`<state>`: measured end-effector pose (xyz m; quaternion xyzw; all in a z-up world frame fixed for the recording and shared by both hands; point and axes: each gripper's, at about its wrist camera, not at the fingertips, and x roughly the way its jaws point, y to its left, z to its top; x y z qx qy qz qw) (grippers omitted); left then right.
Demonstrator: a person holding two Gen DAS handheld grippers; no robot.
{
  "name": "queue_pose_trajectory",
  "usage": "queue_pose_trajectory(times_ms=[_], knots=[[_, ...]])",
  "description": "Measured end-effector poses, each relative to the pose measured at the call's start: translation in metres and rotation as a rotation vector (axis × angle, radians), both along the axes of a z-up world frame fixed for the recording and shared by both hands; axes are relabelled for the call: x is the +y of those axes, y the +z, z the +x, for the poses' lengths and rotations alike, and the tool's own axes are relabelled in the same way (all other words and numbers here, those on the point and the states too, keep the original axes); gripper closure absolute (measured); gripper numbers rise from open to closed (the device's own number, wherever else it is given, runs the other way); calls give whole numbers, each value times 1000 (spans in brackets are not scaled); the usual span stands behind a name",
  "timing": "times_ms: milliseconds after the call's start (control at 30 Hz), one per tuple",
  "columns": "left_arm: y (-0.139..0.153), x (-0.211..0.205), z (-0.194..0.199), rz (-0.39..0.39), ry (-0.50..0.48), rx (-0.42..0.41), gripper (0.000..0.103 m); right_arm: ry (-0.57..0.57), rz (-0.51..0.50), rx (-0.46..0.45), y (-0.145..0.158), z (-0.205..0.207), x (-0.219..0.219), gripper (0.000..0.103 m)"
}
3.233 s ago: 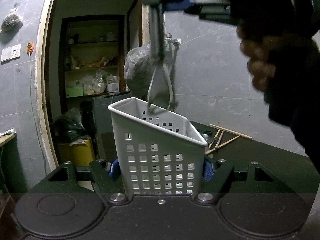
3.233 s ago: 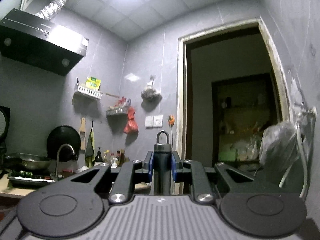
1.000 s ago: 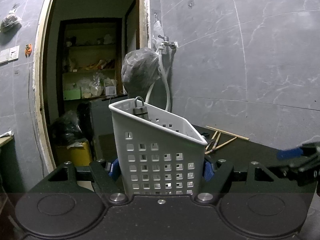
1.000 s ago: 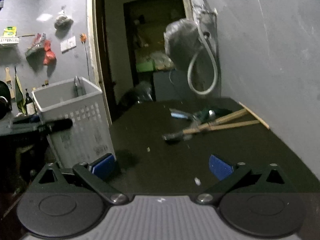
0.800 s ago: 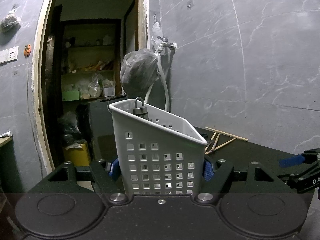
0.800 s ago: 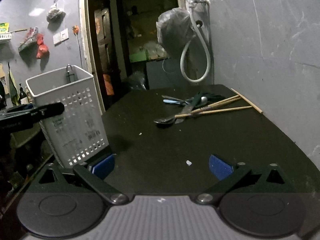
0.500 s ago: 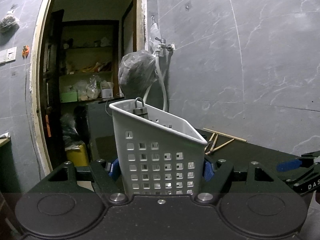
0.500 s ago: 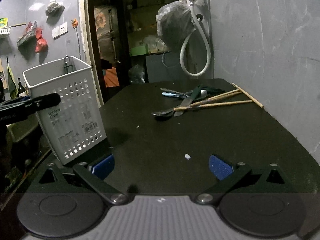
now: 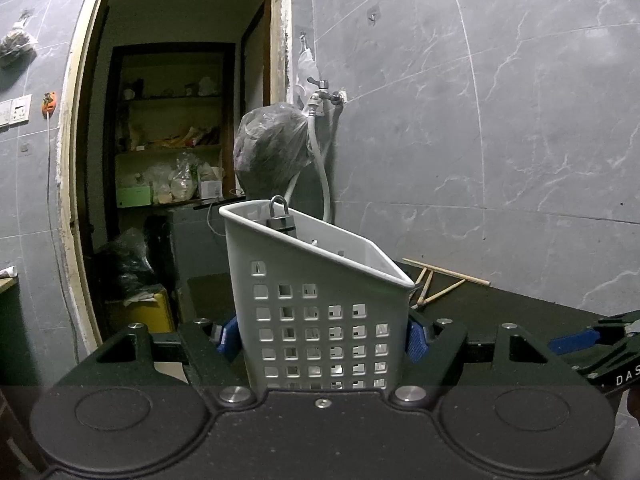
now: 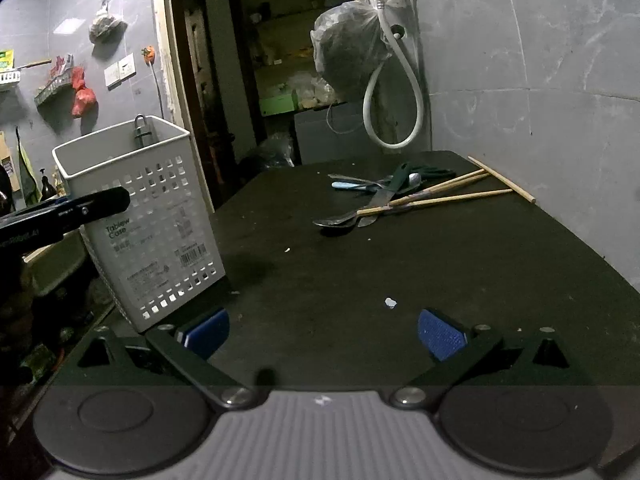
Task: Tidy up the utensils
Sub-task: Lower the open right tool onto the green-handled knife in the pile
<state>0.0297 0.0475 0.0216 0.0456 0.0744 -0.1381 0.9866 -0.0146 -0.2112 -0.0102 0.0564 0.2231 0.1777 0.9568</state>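
Note:
My left gripper [image 9: 322, 338] is shut on a white perforated utensil basket [image 9: 316, 292], its blue pads pressed to both side walls. A metal handle with a loop [image 9: 280, 218] sticks up from inside the basket. In the right wrist view the same basket [image 10: 144, 216] stands at the table's left edge. A pile of utensils lies at the far side: a spoon [image 10: 336, 222], a knife [image 10: 376, 200], wooden chopsticks [image 10: 444, 196] and a blue-handled piece [image 10: 346, 186]. My right gripper [image 10: 322, 334] hangs open over the dark table [image 10: 400, 272], nothing between its pads.
A grey tiled wall [image 10: 540, 80] runs along the table's right side. A tap with a white hose [image 10: 394, 92] and a bagged bundle [image 10: 348, 48] hang at the far corner. A doorway to a shelved storeroom [image 9: 168, 140] opens behind. White crumbs [image 10: 390, 302] dot the table.
The right gripper has pulled back and tilted a little, so the utensil pile now sits farther up its view. The left gripper and basket have stayed put.

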Motion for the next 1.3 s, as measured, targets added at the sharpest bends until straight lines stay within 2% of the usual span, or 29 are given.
queue_pose_trajectory(times_ms=[200,600,733,900,1033,1300], knots=[[0,0,0,0,1,1,26,12,-41,-6,5,8,5,0],[0,-1,-1,-2,0,0,26,-40,-100,-24,19,44,5,0],[0,-1,-1,-2,-1,-1,26,-56,-136,-22,29,66,8,0],[1,-1,-1,-1,-2,0,26,-69,-129,-13,39,97,9,0],[2,-2,-2,0,-4,0,26,-55,-105,-7,44,124,8,0],[2,0,-1,1,-6,1,26,-17,-138,10,50,173,9,0]])
